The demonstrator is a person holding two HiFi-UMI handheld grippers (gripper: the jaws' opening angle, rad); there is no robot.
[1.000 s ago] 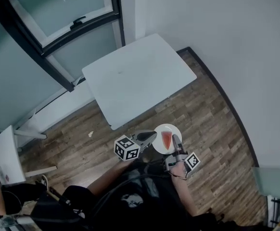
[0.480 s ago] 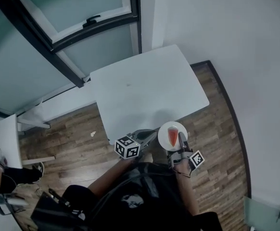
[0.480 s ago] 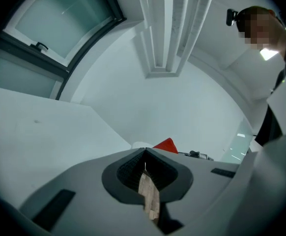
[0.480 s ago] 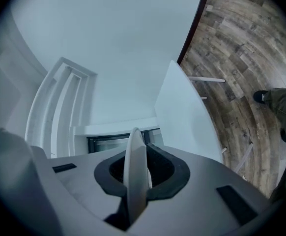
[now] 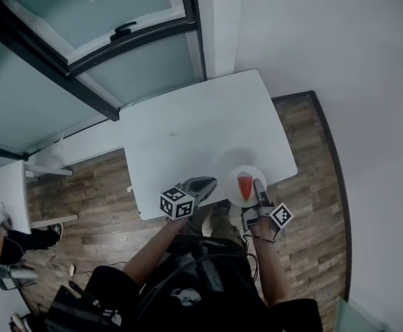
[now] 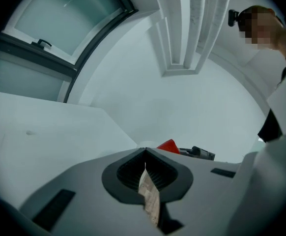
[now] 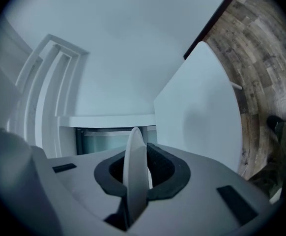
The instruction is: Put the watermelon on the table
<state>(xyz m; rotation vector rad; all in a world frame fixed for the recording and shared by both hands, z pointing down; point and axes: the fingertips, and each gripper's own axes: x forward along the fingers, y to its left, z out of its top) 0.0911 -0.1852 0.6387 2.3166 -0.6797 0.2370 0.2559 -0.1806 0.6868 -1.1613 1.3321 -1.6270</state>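
Two grippers show at the lower middle of the head view, and only one carries anything. The right gripper (image 5: 257, 189) is clamped narrow on the near rim of a small white plate (image 5: 233, 180); in its own view that rim stands edge-on between the pads. On the plate lies the watermelon (image 5: 245, 184), a red wedge sitting loose. The left gripper (image 5: 207, 184) has its jaws together with nothing between them. It hangs just left of the plate, and in its own view the red tip of the wedge peeks above its closed jaws.

The plate is over the near right part of the white table (image 5: 187, 130), close to the table's lower edge in the frame. A soft shadow lies on the tabletop just above the plate in the picture, so the plate is judged to be in the air, not yet set down.

The step in hand appears to be the carry-in and lowering. Since the plate is pinched at one rim only, the far side will want to dip — the wrist should keep it level, or the wedge may slide off. It would be wise to bring the plate further up the frame, well in from the edge and away from the right corner. It should then come down slowly until its base sits flat on the table, and only then should the jaws part. The left gripper is best kept beside the plate, not under it.
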